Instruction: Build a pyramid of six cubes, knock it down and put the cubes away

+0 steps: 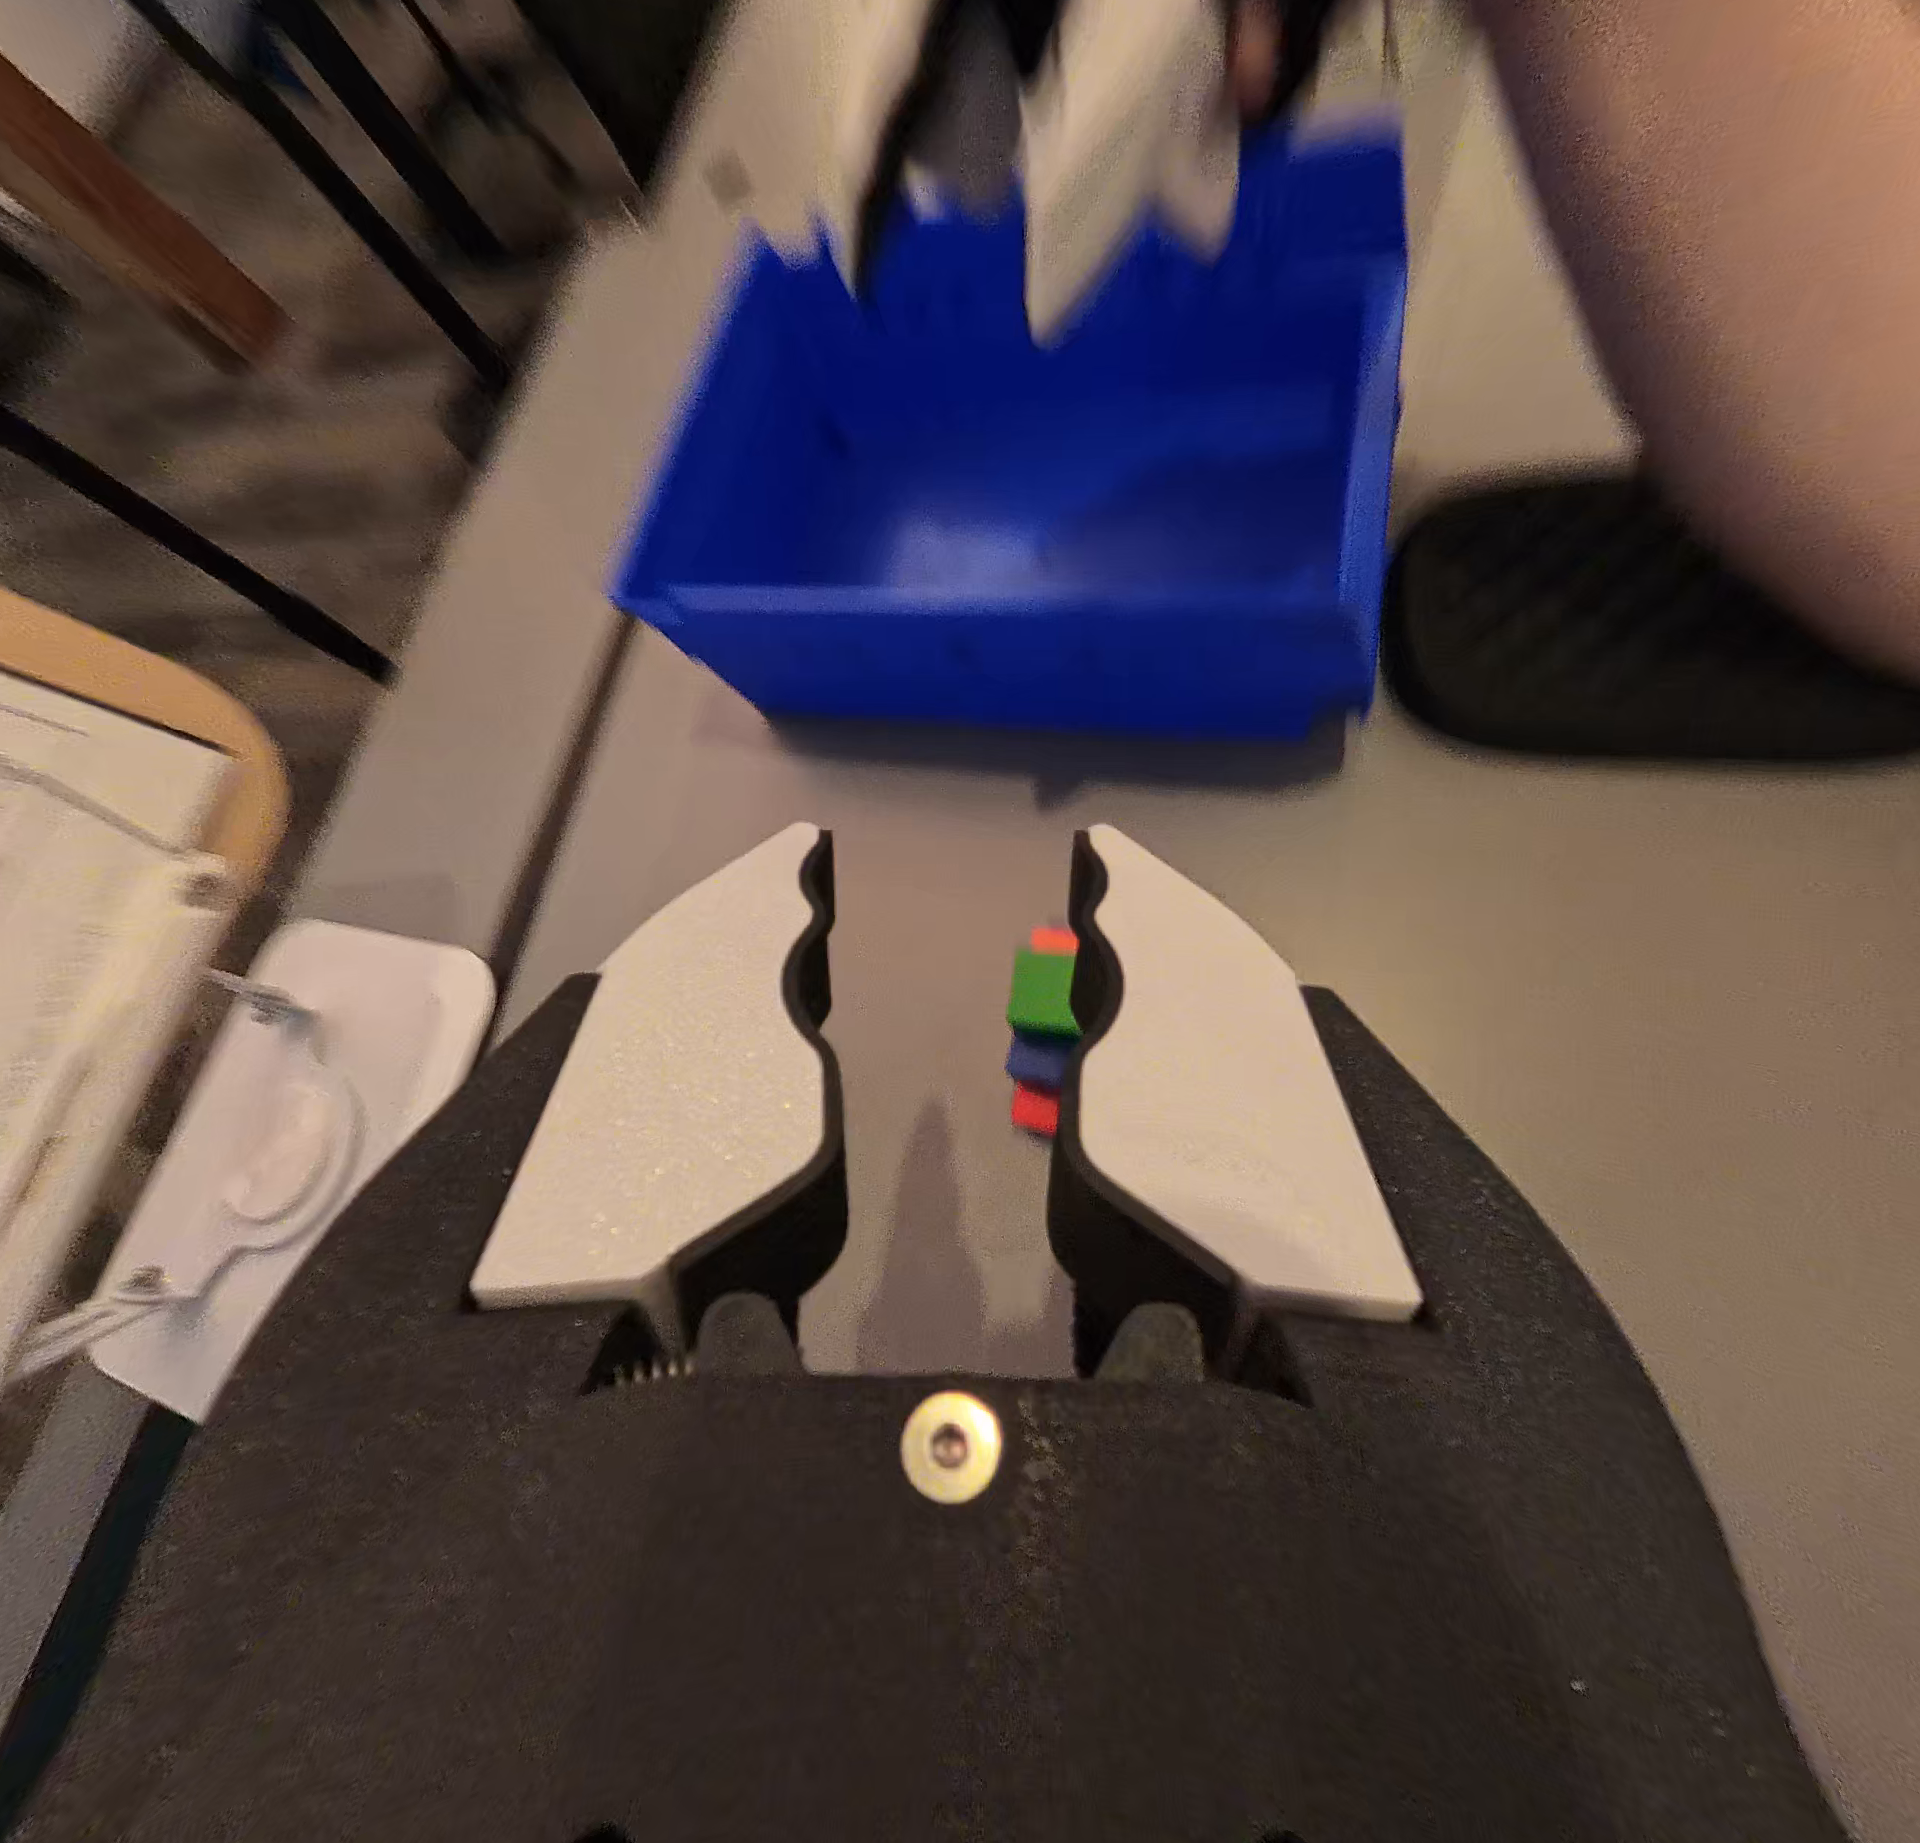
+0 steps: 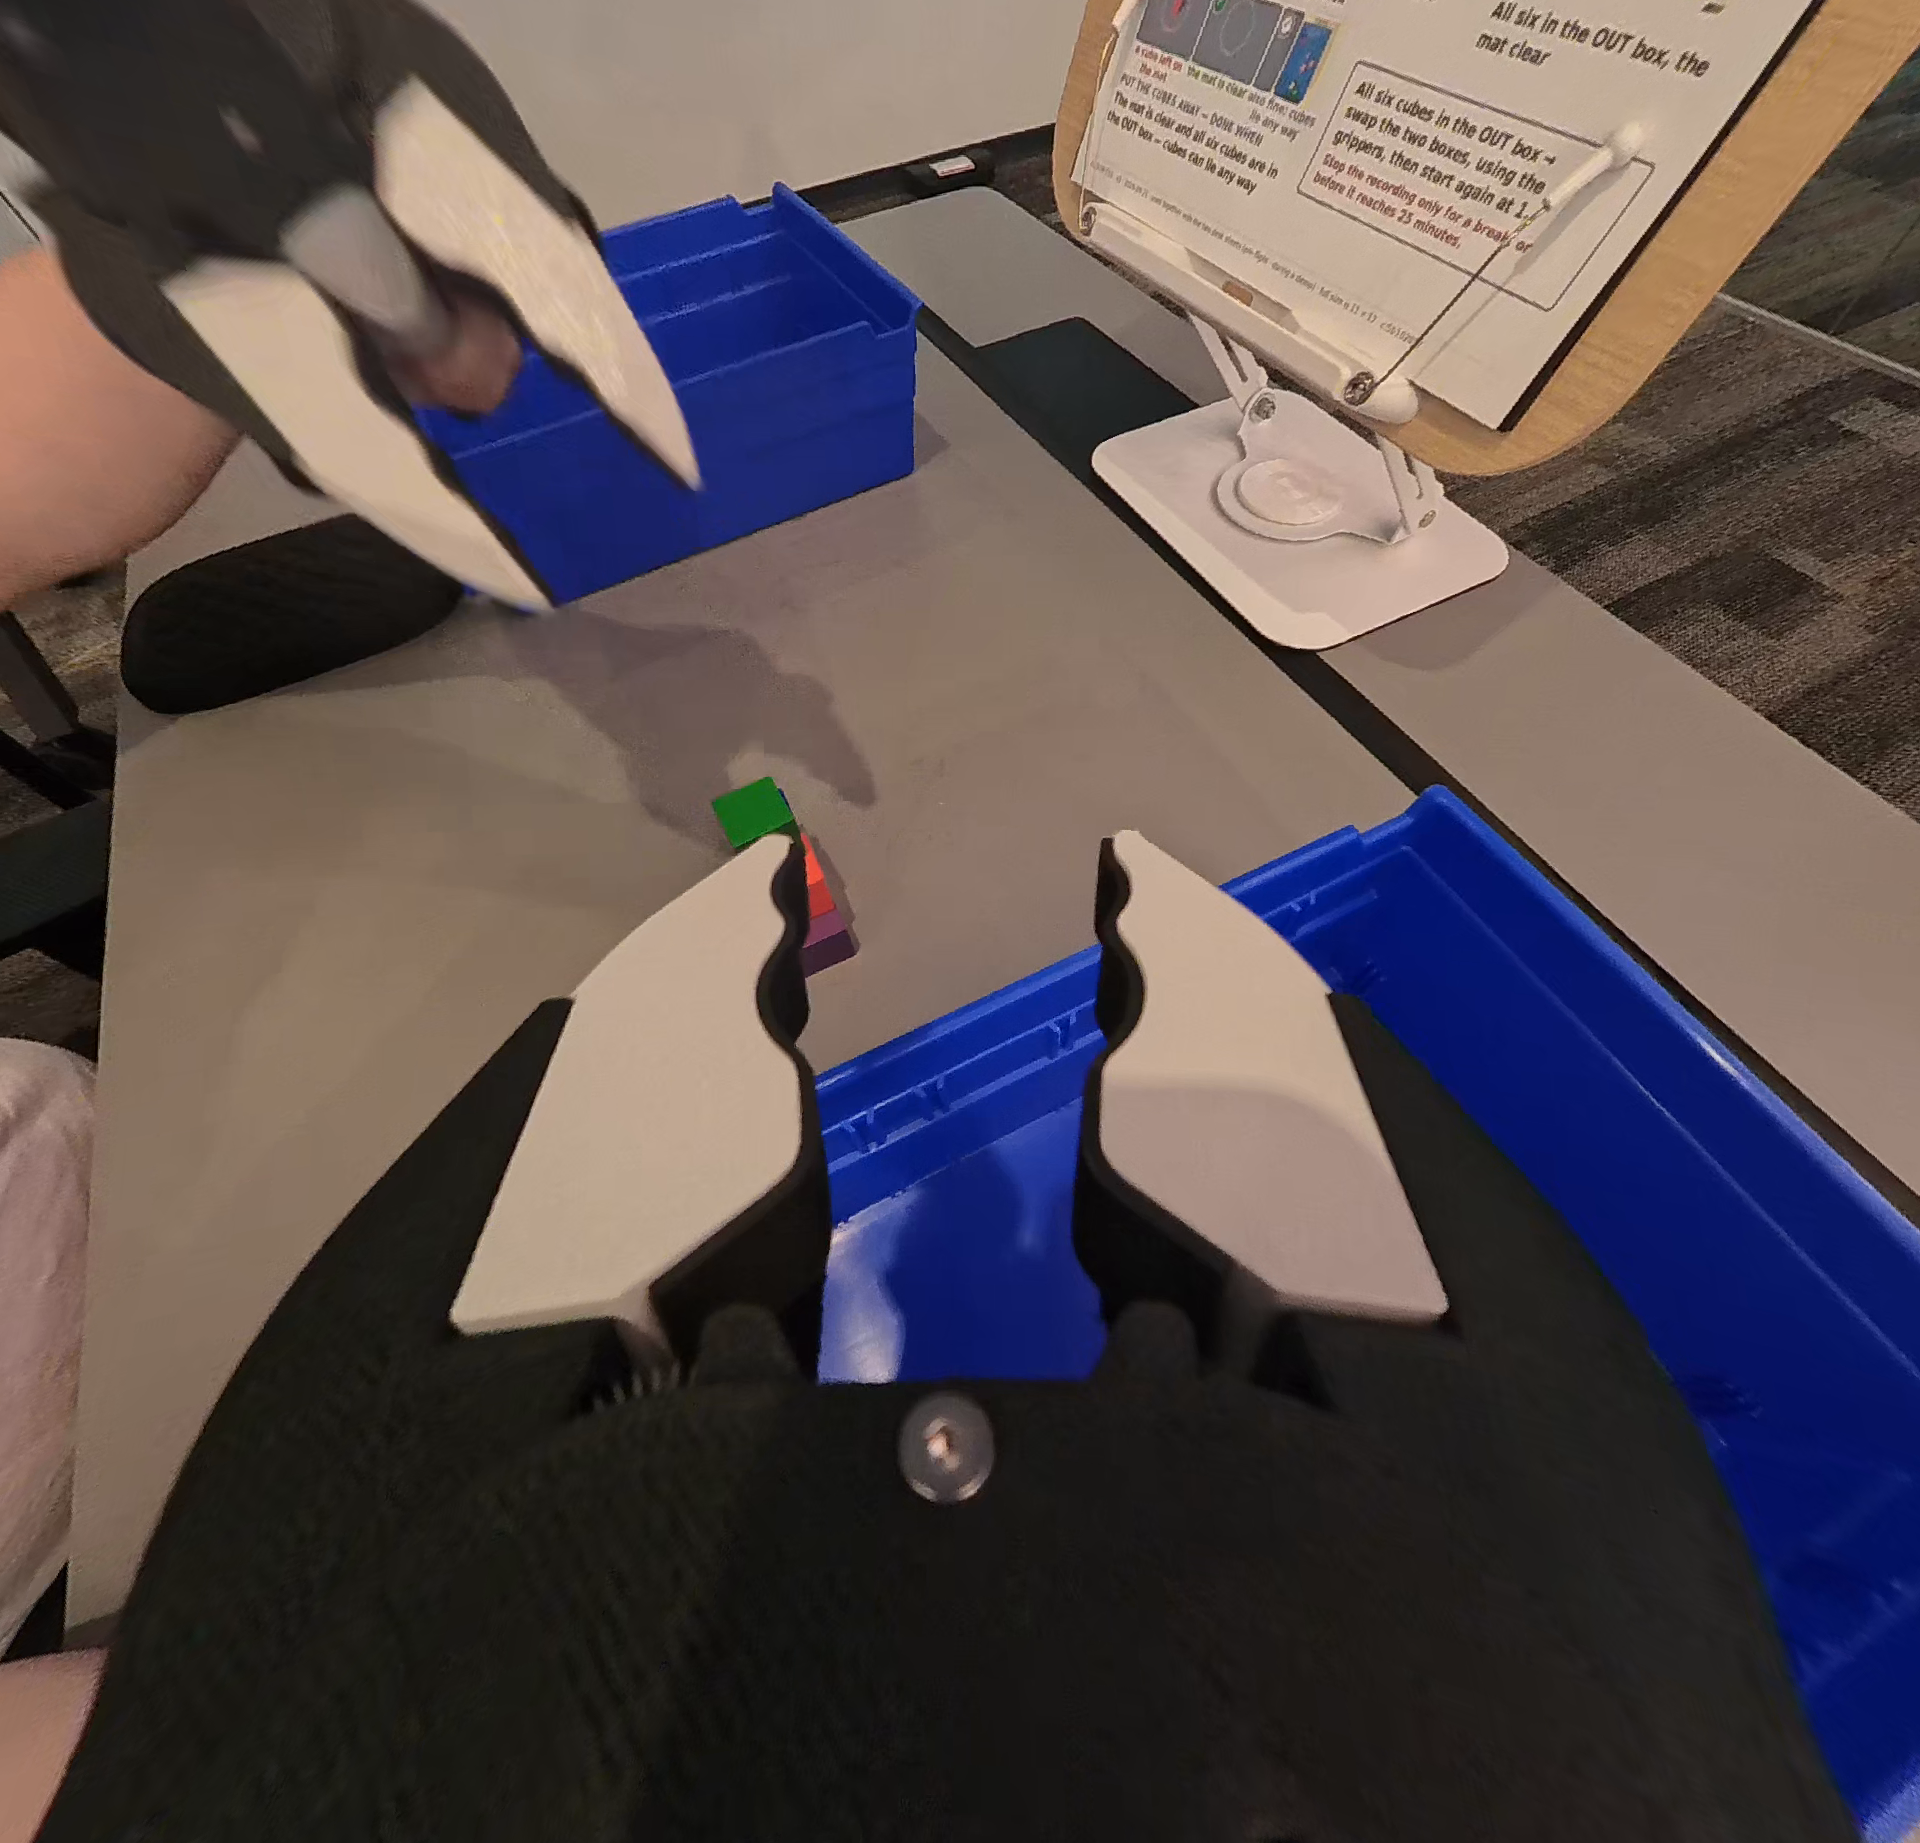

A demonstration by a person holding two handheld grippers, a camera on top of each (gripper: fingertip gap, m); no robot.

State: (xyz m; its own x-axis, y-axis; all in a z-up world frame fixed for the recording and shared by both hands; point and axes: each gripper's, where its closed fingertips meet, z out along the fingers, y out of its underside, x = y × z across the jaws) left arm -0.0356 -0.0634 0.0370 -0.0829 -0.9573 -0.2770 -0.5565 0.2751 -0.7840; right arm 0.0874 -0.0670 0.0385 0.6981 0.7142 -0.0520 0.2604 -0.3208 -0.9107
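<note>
A small pile of cubes stands on the grey table [image 2: 1039, 650], with a green cube [image 2: 753, 811] on top and red [image 2: 818, 879] and purple [image 2: 828, 946] cubes below. In the left wrist view the green cube [image 1: 1042, 988] shows over blue [image 1: 1037, 1061] and red [image 1: 1034, 1107] ones, beside my right finger. My left gripper [image 1: 953, 843] is open and empty, high above the table; it also shows in the right wrist view [image 2: 603, 536]. My right gripper [image 2: 948, 848] is open and empty over the rim of a blue bin [image 2: 1558, 1066], blurred in the left wrist view [image 1: 951, 307].
The blue bin [image 1: 997, 671] under my right gripper looks empty. A second blue bin [image 2: 790, 359] stands at the far side. An instruction board [image 2: 1455, 131] on a white stand [image 2: 1299, 536] is at the right. A black pad [image 2: 281, 609] lies by the far bin, and another black pad [image 1: 1610, 630] lies by the near one. About 12 centimetres separates my left fingertips from the green cube [image 2: 753, 811].
</note>
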